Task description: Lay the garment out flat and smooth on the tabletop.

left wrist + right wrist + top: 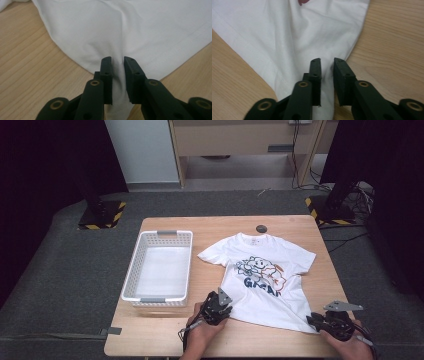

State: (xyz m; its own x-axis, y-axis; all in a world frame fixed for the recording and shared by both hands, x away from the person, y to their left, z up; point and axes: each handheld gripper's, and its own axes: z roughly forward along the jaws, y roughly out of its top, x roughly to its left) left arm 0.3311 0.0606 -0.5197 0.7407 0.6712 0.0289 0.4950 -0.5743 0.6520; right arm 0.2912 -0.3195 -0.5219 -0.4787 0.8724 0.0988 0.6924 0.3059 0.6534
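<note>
A white T-shirt [260, 292] with a blue and orange cartoon print lies flat on the wooden table [280, 340], collar away from me. My left gripper [223, 312] is at the shirt's near left hem corner. In the left gripper view the jaws [118, 62] are pinched on a fold of the white cloth [125, 30], which puckers around them. My right gripper [312, 321] is at the near right hem corner. Its jaws [327, 62] likewise close on the shirt's corner [287, 37].
A white plastic basket [131, 270] with nothing in it stands on the left part of the table. A small dark round disc [262, 228] sits near the far edge behind the collar. Black stands and cables occupy the floor beyond the table.
</note>
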